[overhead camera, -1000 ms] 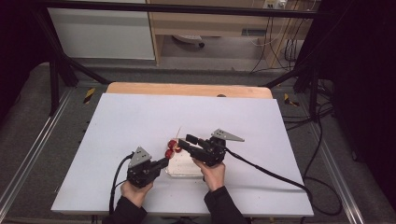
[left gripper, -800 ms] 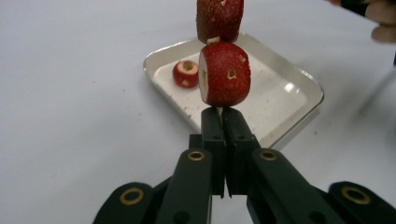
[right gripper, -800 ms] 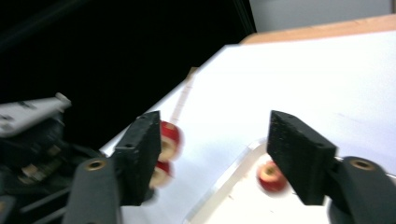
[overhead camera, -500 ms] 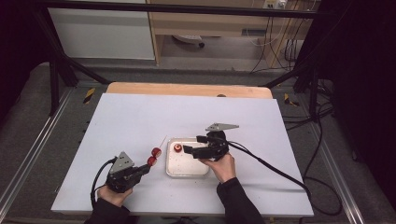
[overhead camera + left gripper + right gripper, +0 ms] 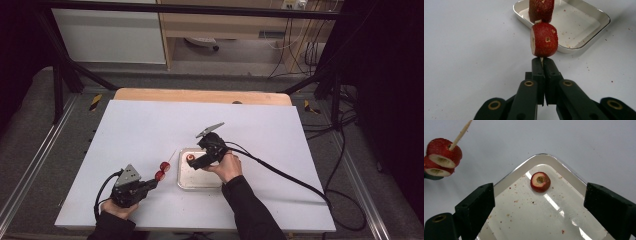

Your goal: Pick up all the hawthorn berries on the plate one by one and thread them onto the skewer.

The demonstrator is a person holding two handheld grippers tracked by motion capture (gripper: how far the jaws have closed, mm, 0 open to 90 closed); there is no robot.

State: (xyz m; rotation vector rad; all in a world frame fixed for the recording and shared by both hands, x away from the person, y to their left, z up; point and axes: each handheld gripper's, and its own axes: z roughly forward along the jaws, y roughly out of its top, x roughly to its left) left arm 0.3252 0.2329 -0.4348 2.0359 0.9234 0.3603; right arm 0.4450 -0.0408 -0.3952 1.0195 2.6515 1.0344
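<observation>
My left gripper (image 5: 151, 183) (image 5: 544, 61) is shut on the butt of a thin wooden skewer (image 5: 461, 133). Two red fruit pieces (image 5: 162, 171) are threaded on it, the nearer one (image 5: 544, 40) just past the jaw tips. The skewer points toward a small metal tray (image 5: 200, 182) (image 5: 544, 157). My right gripper (image 5: 196, 162) (image 5: 540, 192) hangs over the tray's far end. Its jaws have just been opening and stand wide, with nothing pressed between them. One cored red fruit piece (image 5: 540, 181) (image 5: 190, 158) lies in the tray ahead of the jaws.
A white sheet (image 5: 140, 130) covers the table, and a wooden edge (image 5: 200, 96) shows at the far side. Red crumbs dot the tray floor (image 5: 529, 215). The right gripper's cable (image 5: 300, 182) trails off to the right across the sheet.
The grippers have parted. The left one has drawn left and nearer with the skewer and its fruit. The right one has shifted right over the tray and opened its jaws.
</observation>
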